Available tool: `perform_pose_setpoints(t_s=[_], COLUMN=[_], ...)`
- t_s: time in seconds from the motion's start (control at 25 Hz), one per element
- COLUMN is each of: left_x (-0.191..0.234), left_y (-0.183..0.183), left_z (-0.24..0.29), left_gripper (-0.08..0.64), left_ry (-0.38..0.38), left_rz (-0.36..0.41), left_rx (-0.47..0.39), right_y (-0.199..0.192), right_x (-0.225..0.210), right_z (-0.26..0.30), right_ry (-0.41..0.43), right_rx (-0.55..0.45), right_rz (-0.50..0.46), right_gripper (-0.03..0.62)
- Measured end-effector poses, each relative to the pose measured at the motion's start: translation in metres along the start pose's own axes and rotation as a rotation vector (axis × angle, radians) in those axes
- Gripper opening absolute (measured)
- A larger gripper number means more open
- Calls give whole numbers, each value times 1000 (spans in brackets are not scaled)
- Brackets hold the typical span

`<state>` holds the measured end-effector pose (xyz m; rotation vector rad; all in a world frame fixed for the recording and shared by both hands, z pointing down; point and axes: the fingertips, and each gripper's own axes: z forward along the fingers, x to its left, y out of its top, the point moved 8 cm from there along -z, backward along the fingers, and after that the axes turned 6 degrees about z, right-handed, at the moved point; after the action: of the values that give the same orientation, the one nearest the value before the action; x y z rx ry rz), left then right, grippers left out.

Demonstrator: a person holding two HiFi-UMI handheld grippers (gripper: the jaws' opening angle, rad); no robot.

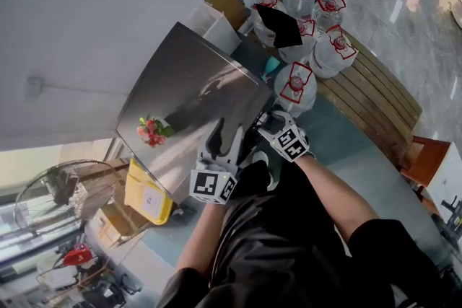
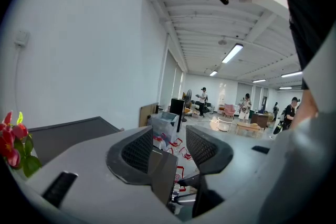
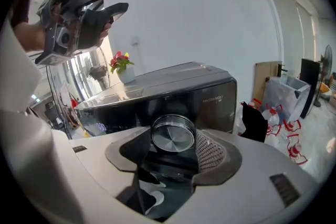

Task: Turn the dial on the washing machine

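Holding, left: left hand-held gripper (image 2: 169, 135) is released, jaws apart with nothing between them. It is raised over the washing machine (image 1: 193, 77) and aimed off into the room, not at the panel.
Desk-top clutter, left: a small pot of red flowers (image 1: 150, 130) stands on the machine's top near its far-left corner, well apart from both tools.
Task's thing: the metal dial (image 3: 173, 132) sits on the machine's dark front panel, facing the person.
Holding, right: right hand-held gripper (image 3: 174, 141) is straight in front of the dial, one pad at each side of its rim. I read this as grasping the dial.
Key relation: the dial's axis runs straight out of the panel, along the right tool's own line. The turn should therefore be a roll of that wrist. The right hand is the nearer one.
Hidden: the head view does not show the dial, only the machine's top. Index marks on the dial cannot be made out, and pad contact is judged, not clearly seen.
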<state>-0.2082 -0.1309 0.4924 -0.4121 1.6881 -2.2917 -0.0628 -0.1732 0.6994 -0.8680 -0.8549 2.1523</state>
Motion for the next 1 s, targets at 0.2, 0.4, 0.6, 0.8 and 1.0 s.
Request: perform_pose_setpoints(t_s=[0.2,0.4,0.6,0.8,1.0], left_x=[-2,-8,-10,-10,-7], left_y=[0,-2,-3,1,1], left_z=[0,-1,-2,-6,-11], left_gripper=[173,173,173,173,173], left_ry=[4,0,1,12,21], left_rz=[-7,-9,-6,-8,-9], left_rx=[-8,-4,-4,-14,-18], right_y=[-4,-5,-7,-1,8], right_x=[-10,-16,-16,-8,7], right_z=[2,2,2,-5,-12], right_ry=[47,90,89,37,-7], right_rx=[-25,-35,-40,-64,-60], right_rz=[165,304,314,198,-10], right_gripper=[244,244,244,244,244])
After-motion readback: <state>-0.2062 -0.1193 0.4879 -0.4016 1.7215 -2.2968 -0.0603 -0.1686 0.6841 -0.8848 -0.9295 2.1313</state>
